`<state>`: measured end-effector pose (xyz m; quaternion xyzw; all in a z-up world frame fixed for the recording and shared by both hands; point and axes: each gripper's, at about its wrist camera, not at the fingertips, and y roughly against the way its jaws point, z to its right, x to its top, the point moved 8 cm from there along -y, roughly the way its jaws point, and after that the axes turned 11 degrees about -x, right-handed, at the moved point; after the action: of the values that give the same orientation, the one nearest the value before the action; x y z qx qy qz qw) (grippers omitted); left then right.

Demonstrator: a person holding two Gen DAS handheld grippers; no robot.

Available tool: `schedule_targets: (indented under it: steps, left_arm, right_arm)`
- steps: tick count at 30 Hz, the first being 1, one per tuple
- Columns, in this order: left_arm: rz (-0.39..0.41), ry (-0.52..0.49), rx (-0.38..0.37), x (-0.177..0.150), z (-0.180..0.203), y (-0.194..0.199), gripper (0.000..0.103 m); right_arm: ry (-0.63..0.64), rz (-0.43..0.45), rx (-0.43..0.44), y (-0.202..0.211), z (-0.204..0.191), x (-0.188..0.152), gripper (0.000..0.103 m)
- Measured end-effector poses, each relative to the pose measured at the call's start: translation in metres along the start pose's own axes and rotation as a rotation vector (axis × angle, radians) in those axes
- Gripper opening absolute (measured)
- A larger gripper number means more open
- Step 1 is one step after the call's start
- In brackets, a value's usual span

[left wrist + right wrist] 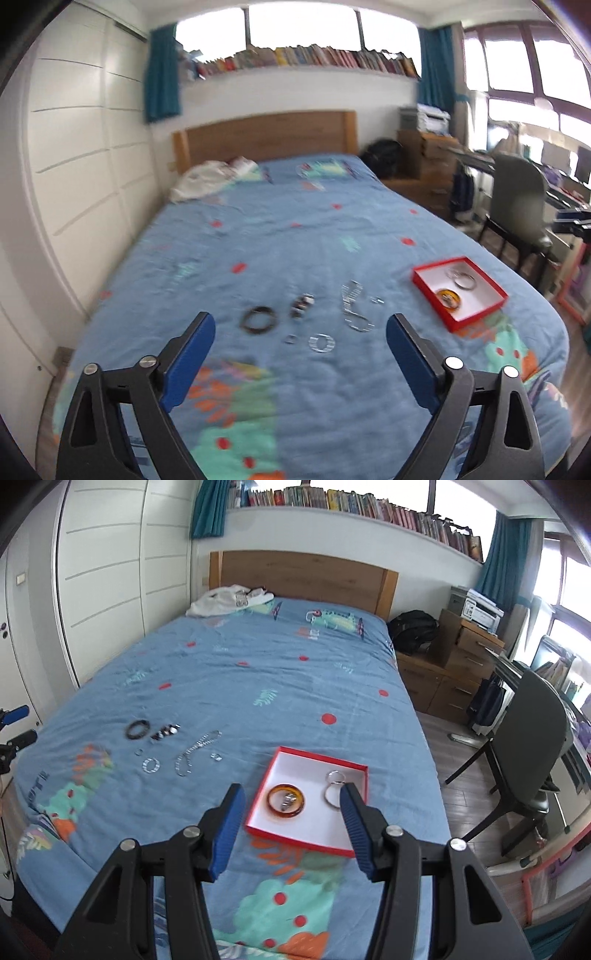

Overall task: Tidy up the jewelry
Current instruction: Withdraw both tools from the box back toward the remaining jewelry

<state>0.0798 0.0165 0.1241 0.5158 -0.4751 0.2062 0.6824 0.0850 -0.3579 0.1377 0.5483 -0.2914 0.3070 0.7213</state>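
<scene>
A red box with a white inside (476, 300) (291, 771) lies on the blue bedspread. It holds an amber bangle (448, 298) (286, 800) and silver rings (461, 278) (334, 788). Loose jewelry lies left of it: a black bracelet (258, 319) (138, 729), a dark beaded piece (302, 305) (165, 732), a silver chain (354, 306) (195, 751), a silver bangle (322, 343) (151, 765). My left gripper (301, 321) is open and empty above the loose pieces. My right gripper (291, 794) is open and empty above the box.
The bed (258, 672) has a wooden headboard (299, 576) and white clothes (229, 600) near it. White wardrobes (110, 572) stand on the left. A grey chair (528, 738), wooden drawers (443, 672) and a black bag (413, 629) stand on the right.
</scene>
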Motion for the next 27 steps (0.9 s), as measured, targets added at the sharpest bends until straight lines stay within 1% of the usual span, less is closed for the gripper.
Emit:
schedule_targets:
  steps: [3, 6, 9, 12, 14, 18, 23, 27]
  left_arm:
    - [0.041, 0.044, 0.031, -0.006, -0.025, 0.023, 0.096]
    - [0.067, 0.111, 0.058, -0.015, -0.048, 0.035, 0.096]
    - [0.077, 0.175, 0.074, -0.03, -0.069, 0.044, 0.096]
    - [0.064, 0.216, 0.1, -0.042, -0.082, 0.043, 0.096]
    - [0.043, 0.247, 0.114, -0.052, -0.093, 0.038, 0.096]
    - [0.013, 0.27, 0.15, -0.068, -0.104, 0.027, 0.096]
    - [-0.039, 0.258, 0.159, -0.079, -0.098, -0.003, 0.094]
    - [-0.078, 0.254, 0.135, -0.087, -0.091, -0.033, 0.093]
  right_arm:
    - [-0.02, 0.024, 0.004, 0.019, -0.013, -0.001, 0.052]
    - [-0.035, 0.049, 0.007, 0.036, -0.029, -0.001, 0.052]
    - [-0.052, 0.067, 0.03, 0.046, -0.044, 0.0, 0.052]
    - [-0.058, 0.073, 0.028, 0.048, -0.058, 0.0, 0.052]
    - [-0.063, 0.085, 0.033, 0.047, -0.068, 0.001, 0.052]
    - [-0.065, 0.086, 0.055, 0.036, -0.091, -0.002, 0.052]
    - [-0.082, 0.077, 0.099, 0.008, -0.12, -0.014, 0.052]
    - [-0.098, 0.053, 0.129, -0.021, -0.138, -0.024, 0.052]
